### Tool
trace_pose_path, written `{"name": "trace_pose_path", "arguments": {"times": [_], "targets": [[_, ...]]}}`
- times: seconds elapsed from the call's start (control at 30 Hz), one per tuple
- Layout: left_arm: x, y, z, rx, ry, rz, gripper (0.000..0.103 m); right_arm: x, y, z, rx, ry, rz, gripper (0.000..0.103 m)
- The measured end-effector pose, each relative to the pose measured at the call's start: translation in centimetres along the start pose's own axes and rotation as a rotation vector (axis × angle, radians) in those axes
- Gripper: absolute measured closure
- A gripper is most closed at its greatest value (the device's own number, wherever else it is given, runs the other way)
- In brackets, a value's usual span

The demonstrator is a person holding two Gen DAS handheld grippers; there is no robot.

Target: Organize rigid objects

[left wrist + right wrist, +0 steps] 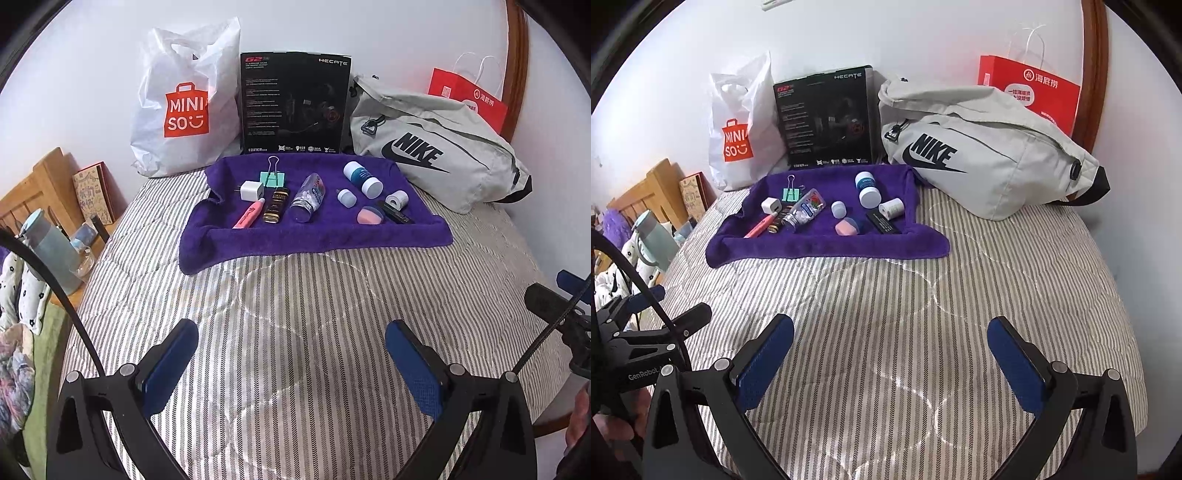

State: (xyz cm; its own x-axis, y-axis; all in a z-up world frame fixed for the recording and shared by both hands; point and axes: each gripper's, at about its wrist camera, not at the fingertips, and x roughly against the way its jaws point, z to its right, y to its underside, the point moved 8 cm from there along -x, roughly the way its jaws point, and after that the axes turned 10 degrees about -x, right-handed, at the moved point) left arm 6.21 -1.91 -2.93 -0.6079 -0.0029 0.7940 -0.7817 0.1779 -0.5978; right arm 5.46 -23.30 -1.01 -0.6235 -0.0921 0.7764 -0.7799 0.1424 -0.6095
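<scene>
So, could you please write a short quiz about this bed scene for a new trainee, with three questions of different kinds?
1. True or false: the left gripper is holding the pink highlighter.
2. Which thing leans on the wall between the white shopping bag and the grey bag? A) a black box B) a red paper bag C) a notebook
3. Fill in: the small things lie on a ______ towel.

Key
1. False. Both the left gripper and the right gripper are open and empty above the striped quilt.
2. A, the black box.
3. Purple; the towel has the highlighter, binder clip and white charger on it.
</scene>
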Motion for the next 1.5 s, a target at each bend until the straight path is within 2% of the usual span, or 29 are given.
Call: {"name": "trace_pose_path", "arguments": {"times": [1.5], "targets": [[0.18,0.17,-0.56,-0.002,-0.015,-0.013,0.001,0.2,0.29,-0.21,0.018,-0.001,-0.009,0.0]]}}
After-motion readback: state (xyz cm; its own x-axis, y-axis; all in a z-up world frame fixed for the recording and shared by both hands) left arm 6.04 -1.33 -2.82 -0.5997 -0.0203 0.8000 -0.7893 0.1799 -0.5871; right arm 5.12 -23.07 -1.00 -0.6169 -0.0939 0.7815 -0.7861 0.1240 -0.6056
